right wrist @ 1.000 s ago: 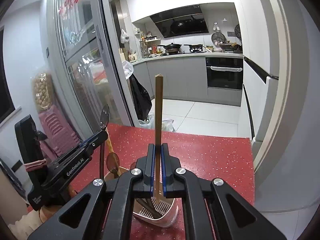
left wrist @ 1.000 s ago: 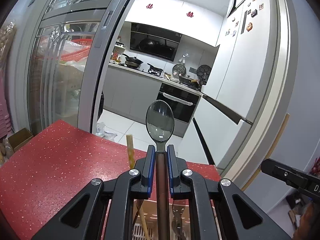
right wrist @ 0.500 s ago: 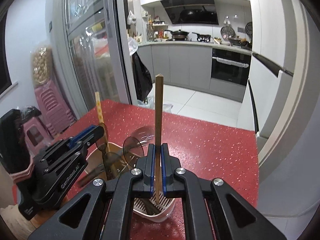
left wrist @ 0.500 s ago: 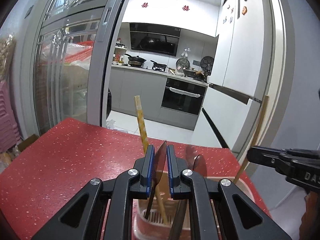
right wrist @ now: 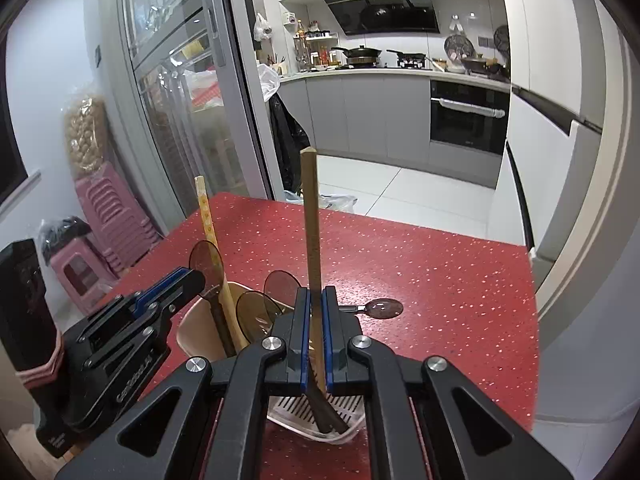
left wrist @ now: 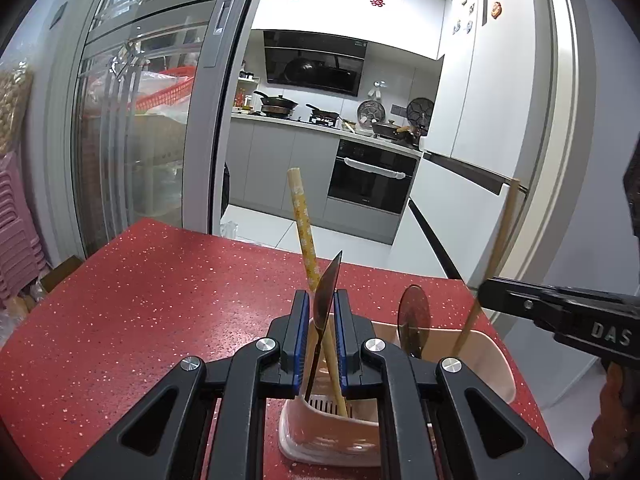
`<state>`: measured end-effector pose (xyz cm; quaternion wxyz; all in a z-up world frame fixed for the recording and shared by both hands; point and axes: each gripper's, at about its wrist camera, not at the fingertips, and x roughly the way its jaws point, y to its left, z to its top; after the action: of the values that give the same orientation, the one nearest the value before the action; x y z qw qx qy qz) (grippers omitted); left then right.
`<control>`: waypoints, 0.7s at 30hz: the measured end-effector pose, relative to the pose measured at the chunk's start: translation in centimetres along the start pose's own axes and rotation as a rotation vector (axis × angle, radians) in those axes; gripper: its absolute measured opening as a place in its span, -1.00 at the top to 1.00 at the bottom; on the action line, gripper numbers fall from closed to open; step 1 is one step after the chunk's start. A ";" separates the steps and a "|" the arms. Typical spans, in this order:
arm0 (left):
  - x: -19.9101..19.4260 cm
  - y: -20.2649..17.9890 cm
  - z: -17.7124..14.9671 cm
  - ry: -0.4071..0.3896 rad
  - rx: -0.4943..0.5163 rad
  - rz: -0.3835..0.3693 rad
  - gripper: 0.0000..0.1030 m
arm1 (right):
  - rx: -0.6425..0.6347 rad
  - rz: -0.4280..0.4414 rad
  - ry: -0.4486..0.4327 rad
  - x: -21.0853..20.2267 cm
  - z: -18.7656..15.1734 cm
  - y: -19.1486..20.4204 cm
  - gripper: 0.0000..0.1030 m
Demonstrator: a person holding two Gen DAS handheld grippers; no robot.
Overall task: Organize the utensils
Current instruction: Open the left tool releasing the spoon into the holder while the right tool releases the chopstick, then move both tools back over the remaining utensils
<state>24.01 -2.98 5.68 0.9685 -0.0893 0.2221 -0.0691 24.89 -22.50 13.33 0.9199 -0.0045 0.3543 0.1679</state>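
A beige utensil holder stands on the red table just under both grippers. My left gripper is shut on a dark spoon. The spoon's bowl sits edge-on between the blue pads and its handle runs down into the holder. A yellow patterned chopstick and another dark spoon stand in the holder. My right gripper is shut on a wooden chopstick that stands upright, its lower end down at the holder's slotted bottom. The left gripper shows at the left of the right wrist view.
A dark spoon lies flat on the red speckled table behind the holder. The table ends at the right beside a white wall. Pink stools stand on the floor at the left, with a glass door and the kitchen beyond.
Both grippers have come down over the holder. The spoon's bowl, which stood above the left pads facing the camera, now sits edge-on between them. The wooden chopstick's lower end has gone into the holder.
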 end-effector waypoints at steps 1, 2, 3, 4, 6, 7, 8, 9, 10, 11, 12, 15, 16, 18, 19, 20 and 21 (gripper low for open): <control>-0.1 0.0 0.1 0.006 0.007 0.004 0.28 | 0.008 0.010 0.007 0.2 0.2 -0.1 0.86; -0.3 -0.1 0.0 0.013 0.012 0.008 0.28 | 0.014 0.015 0.012 0.3 0.2 -0.2 0.86; -0.4 -0.1 0.1 0.029 0.020 0.013 0.28 | 0.018 0.017 0.015 0.5 0.3 -0.2 0.86; -0.5 0.0 0.0 0.042 0.022 0.015 0.28 | 0.026 0.020 0.022 0.7 0.5 -0.3 0.86; -0.7 0.4 -0.1 0.077 0.019 0.018 0.28 | 0.041 0.028 0.030 1.0 0.5 -0.5 0.86; -0.8 0.6 -0.3 0.087 0.018 0.019 0.28 | 0.050 0.029 0.036 1.2 0.6 -0.6 0.86; -1.0 0.9 -0.5 0.103 0.017 0.021 0.28 | 0.055 0.029 0.040 1.3 0.5 -0.7 0.85; -1.1 1.1 -0.7 0.118 0.016 0.027 0.28 | 0.058 0.029 0.046 1.4 0.4 -0.6 0.85; -1.2 1.3 -0.9 0.129 0.014 0.032 0.28 | 0.061 0.028 0.053 1.5 0.4 -0.7 0.83; -1.3 1.5 -1.1 0.139 0.010 0.037 0.28 | 0.063 0.028 0.057 1.5 0.3 -0.7 0.72; -1.4 1.8 -1.3 0.150 0.005 0.042 0.27 | 0.065 0.027 0.061 1.5 0.2 -0.7 0.62; -1.7 2.4 -1.8 0.182 -0.013 0.053 0.27 | 0.078 0.028 0.047 1.1 0.0 -0.8 0.20; -1.8 2.5 -2.0 0.190 -0.016 0.054 0.27 | 0.082 0.031 0.040 0.8 0.0 -0.8 0.20; -1.9 2.7 -2.3 0.208 -0.009 0.064 0.27 | 0.086 0.036 0.034 0.3 0.0 -0.8 0.20; -2.0 2.7 -2.4 0.213 0.000 0.071 0.27 | 0.085 0.037 0.027 -0.1 -0.1 -0.7 0.19; -2.0 2.8 -2.5 0.218 0.012 0.077 0.27 | 0.083 0.035 0.023 -0.3 -0.2 -0.6 0.17; -2.1 2.9 -2.6 0.222 0.020 0.080 0.27 | 0.083 0.033 0.019 -0.6 -0.3 -0.5 0.16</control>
<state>21.30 -0.20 3.68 0.9407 -0.0623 0.3308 -0.0420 24.46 -23.23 13.41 0.9130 0.0378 0.3696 0.1684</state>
